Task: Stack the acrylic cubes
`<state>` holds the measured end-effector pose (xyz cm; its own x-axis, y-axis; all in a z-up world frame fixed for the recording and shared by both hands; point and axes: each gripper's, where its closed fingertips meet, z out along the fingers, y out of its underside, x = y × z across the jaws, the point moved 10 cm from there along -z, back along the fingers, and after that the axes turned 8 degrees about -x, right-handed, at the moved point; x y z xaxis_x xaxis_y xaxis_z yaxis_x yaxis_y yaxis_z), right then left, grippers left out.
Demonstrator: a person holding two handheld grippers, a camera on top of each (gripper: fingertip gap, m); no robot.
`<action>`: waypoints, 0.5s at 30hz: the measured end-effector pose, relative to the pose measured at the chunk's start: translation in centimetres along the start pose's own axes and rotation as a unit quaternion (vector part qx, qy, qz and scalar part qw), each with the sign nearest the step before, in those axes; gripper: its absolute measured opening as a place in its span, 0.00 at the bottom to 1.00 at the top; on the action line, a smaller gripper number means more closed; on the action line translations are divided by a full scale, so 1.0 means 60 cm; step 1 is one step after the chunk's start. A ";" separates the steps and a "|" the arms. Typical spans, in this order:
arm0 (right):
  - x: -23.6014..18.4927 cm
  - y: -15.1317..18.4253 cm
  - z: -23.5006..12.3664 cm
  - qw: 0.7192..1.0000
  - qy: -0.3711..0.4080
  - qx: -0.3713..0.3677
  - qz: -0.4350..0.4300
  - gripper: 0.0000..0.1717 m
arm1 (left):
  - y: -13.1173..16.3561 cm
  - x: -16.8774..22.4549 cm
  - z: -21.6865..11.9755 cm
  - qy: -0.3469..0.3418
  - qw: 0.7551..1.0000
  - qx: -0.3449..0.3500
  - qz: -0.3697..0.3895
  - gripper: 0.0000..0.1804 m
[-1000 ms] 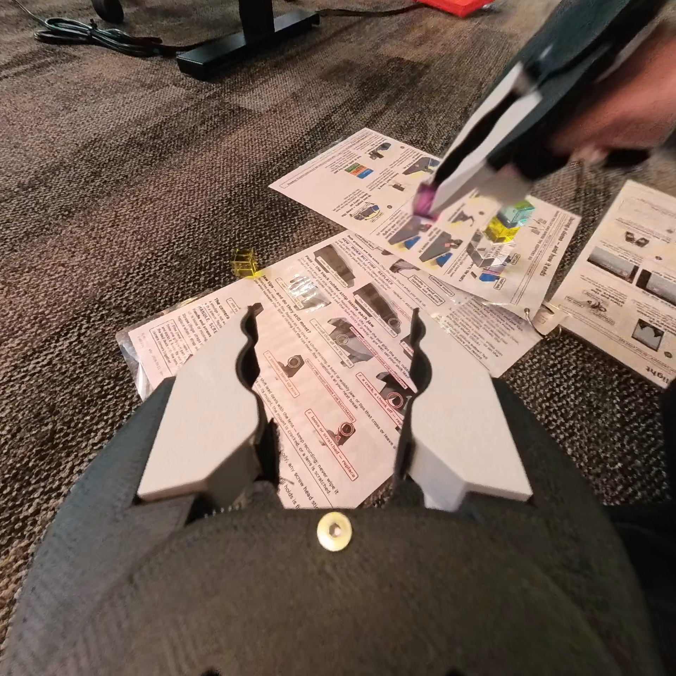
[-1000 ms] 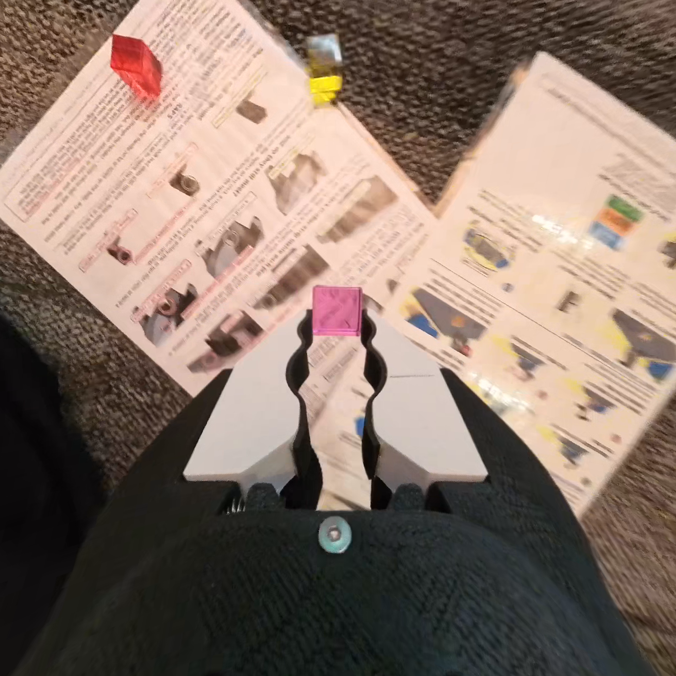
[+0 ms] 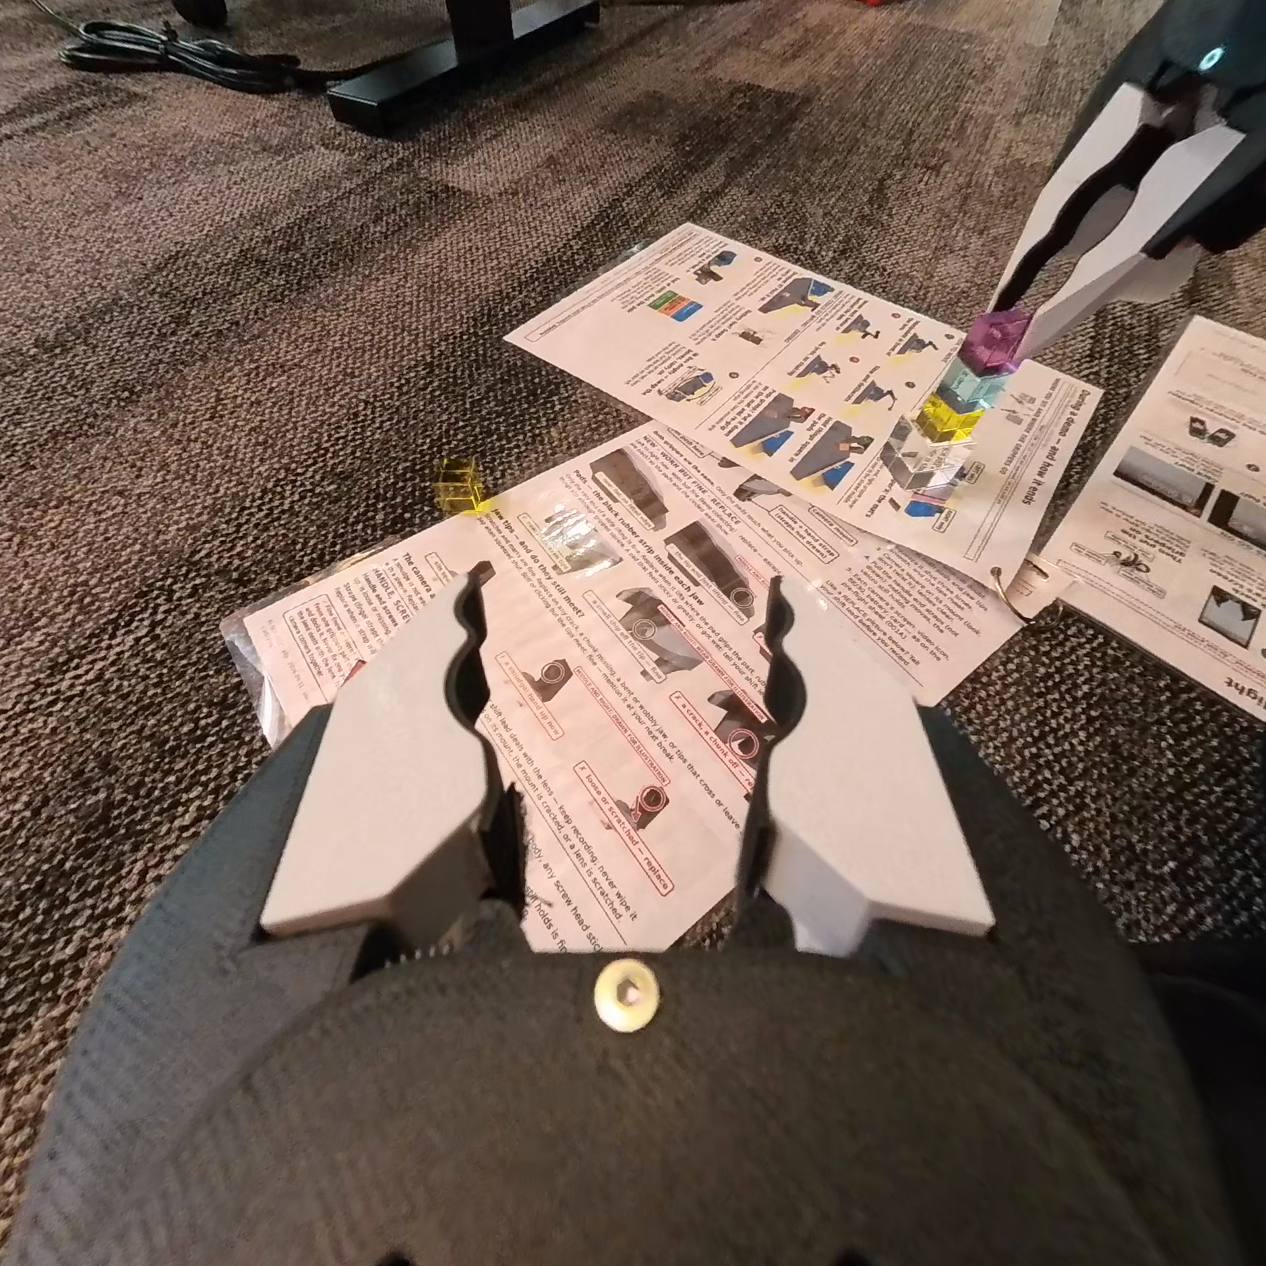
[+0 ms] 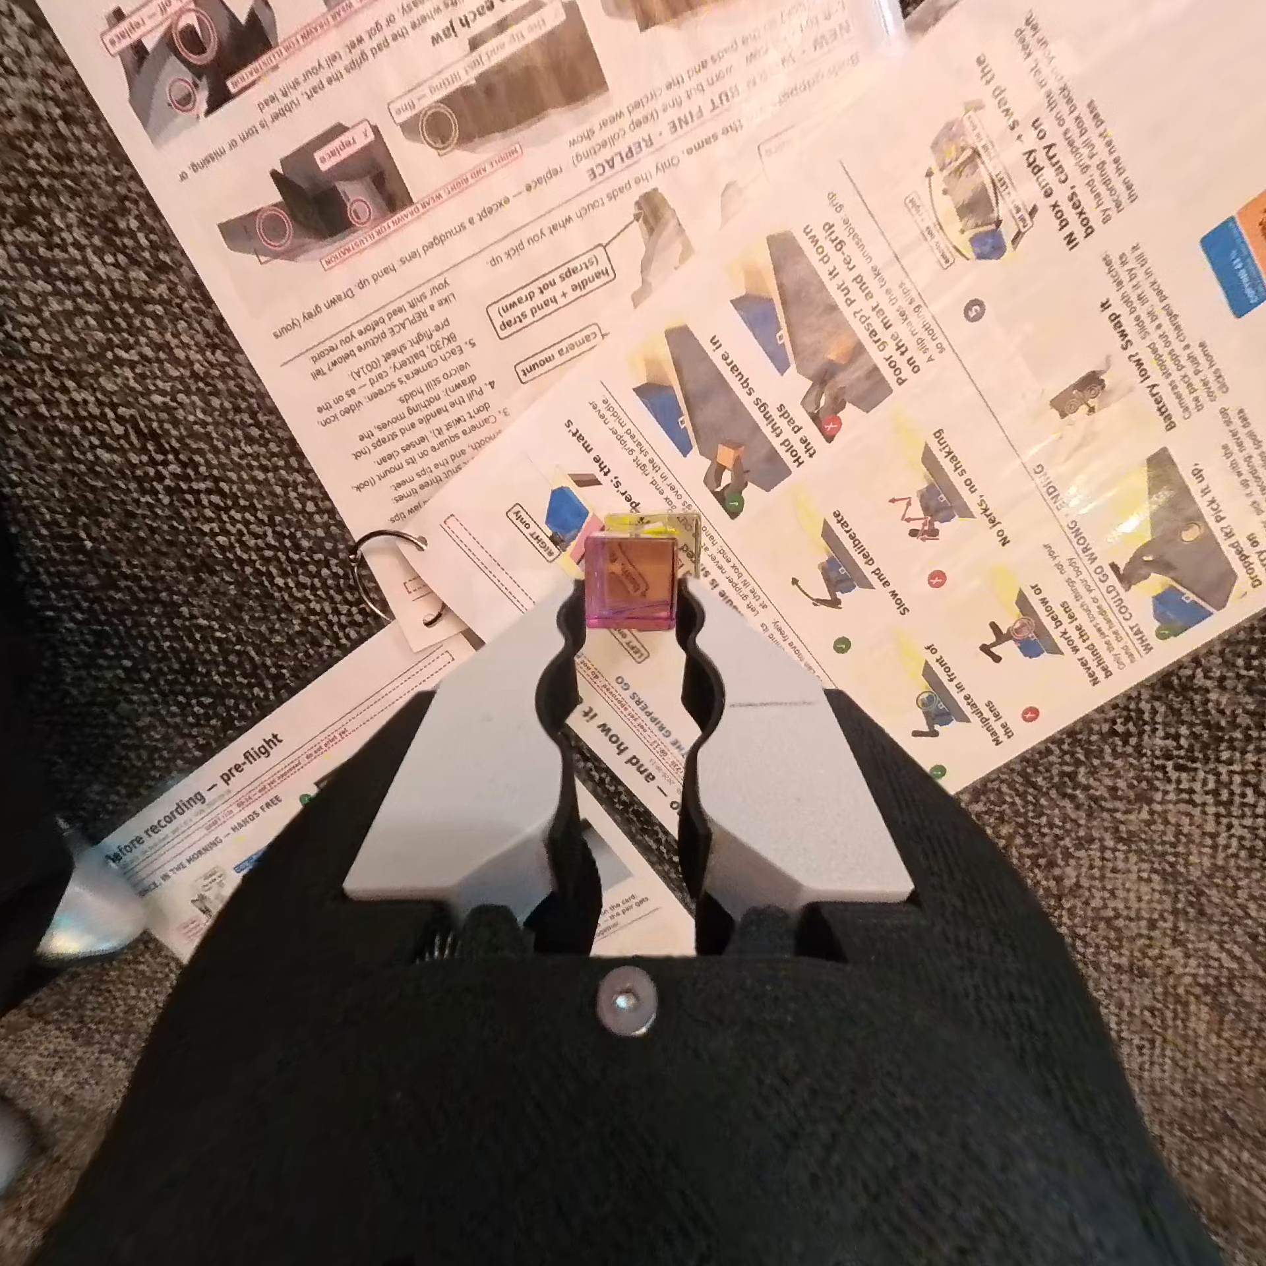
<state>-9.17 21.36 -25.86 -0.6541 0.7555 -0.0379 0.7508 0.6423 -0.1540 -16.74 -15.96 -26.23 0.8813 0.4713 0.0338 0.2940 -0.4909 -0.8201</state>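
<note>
My right gripper (image 4: 630,606) is shut on a clear purple cube (image 4: 630,582), with both pads pressed on its sides. In the left wrist view, this gripper (image 3: 1014,322) holds the purple cube (image 3: 997,342) on top of a small stack. The stack is a light blue cube (image 3: 966,390), a yellow cube (image 3: 949,421) and a clear cube (image 3: 932,469) at the bottom, and it stands on a laminated sheet (image 3: 753,356). My left gripper (image 3: 627,582) is open and empty, low over another laminated sheet (image 3: 616,685). A loose yellow cube (image 3: 457,486) lies on the carpet beyond its left fingertip.
Several laminated sheets joined by a metal ring (image 3: 1014,589) lie on grey-brown carpet (image 3: 205,411). A black stand base (image 3: 459,75) and a coiled cable (image 3: 171,55) are at the back left. In the right wrist view, the ring (image 4: 383,582) is left of the stack.
My right gripper has carried the purple cube to the right and down, from above the sheets onto the top of the stack. My left gripper has barely moved and stays open.
</note>
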 end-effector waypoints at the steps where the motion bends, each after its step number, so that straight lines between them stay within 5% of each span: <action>1: 0.000 -0.001 0.000 1.000 0.000 -0.002 -0.003 0.14 | 0.000 0.000 0.001 0.000 1.000 -0.001 0.000 0.45; 5: 0.001 -0.002 -0.001 1.000 0.001 -0.015 0.003 0.14 | 0.001 -0.002 0.003 -0.001 1.000 -0.001 0.001 0.45; 8: 0.001 -0.016 -0.021 0.999 0.004 0.018 0.029 0.25 | -0.001 -0.004 0.001 -0.002 1.000 0.001 0.000 0.45; 12: -0.021 -0.092 -0.057 0.989 -0.006 0.140 0.048 0.24 | -0.001 -0.007 -0.005 -0.002 1.000 0.007 -0.001 0.45; 15: -0.055 -0.184 -0.031 0.984 -0.025 0.172 0.044 0.22 | 0.000 -0.006 -0.005 -0.004 1.000 0.009 0.003 0.45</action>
<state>-15.10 12.01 -22.21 -0.5981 0.7934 -0.1134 0.7348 0.4864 -0.4727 -16.97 -16.35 -26.05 0.8799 0.4745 0.0250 0.2828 -0.4807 -0.8301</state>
